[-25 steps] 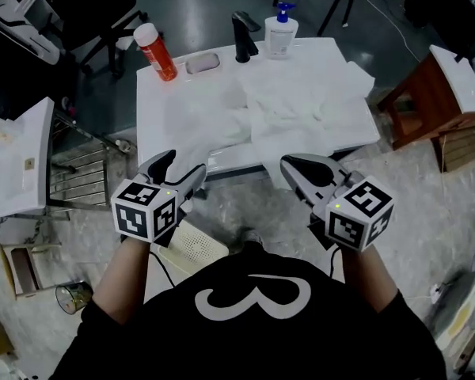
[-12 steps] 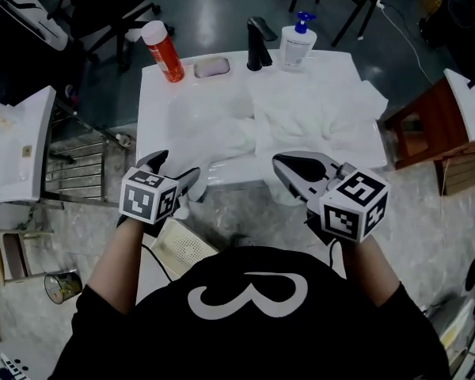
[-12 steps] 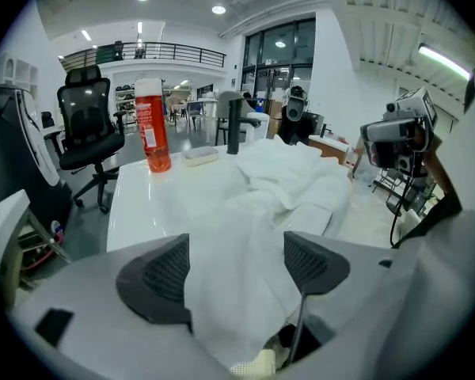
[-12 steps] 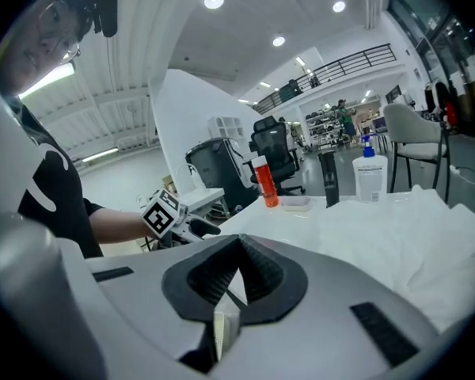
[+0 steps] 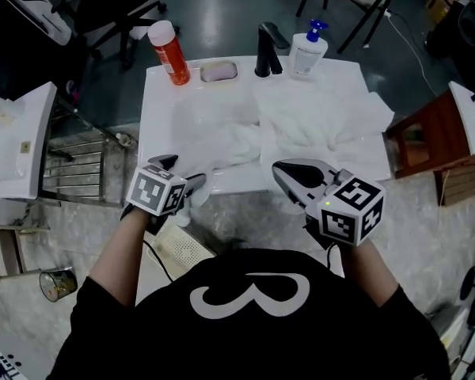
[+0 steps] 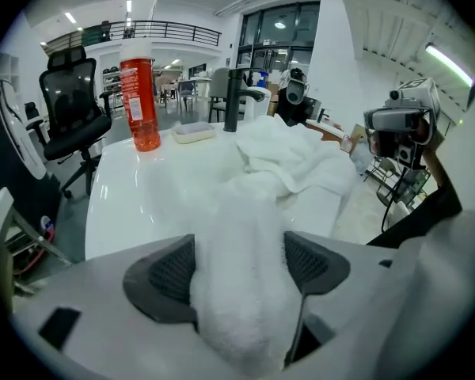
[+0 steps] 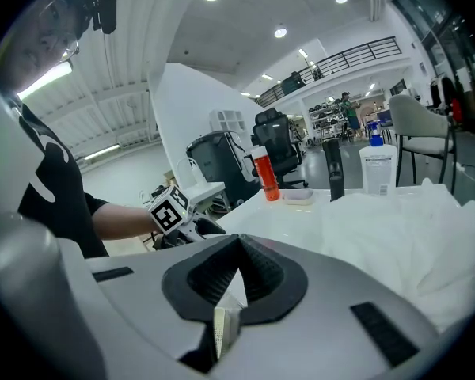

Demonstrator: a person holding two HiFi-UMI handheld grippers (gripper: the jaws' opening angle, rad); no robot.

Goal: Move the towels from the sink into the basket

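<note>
White towels (image 5: 317, 121) lie heaped in and over the right of the white sink (image 5: 162, 133). One towel end (image 6: 237, 275) trails over the sink's front edge and lies between the pads of my left gripper (image 6: 237, 267), whose jaws are opening. In the head view, the left gripper (image 5: 182, 188) sits at the sink's front left edge. A white perforated basket (image 5: 182, 248) stands on the floor just below it. My right gripper (image 5: 289, 172) hangs shut and empty in front of the sink, with its tips touching in the right gripper view (image 7: 237, 271).
An orange bottle (image 5: 169, 51), a soap dish (image 5: 219, 71), a black faucet (image 5: 267, 47) and a pump bottle (image 5: 307, 47) line the sink's back edge. A wooden stool (image 5: 427, 129) stands to the right. A white cabinet (image 5: 16, 153) and metal rack (image 5: 75, 169) stand to the left.
Both grippers have edged nearer the sink's front edge. A white towel end now hangs by the left gripper's jaws. The right gripper has stayed shut.
</note>
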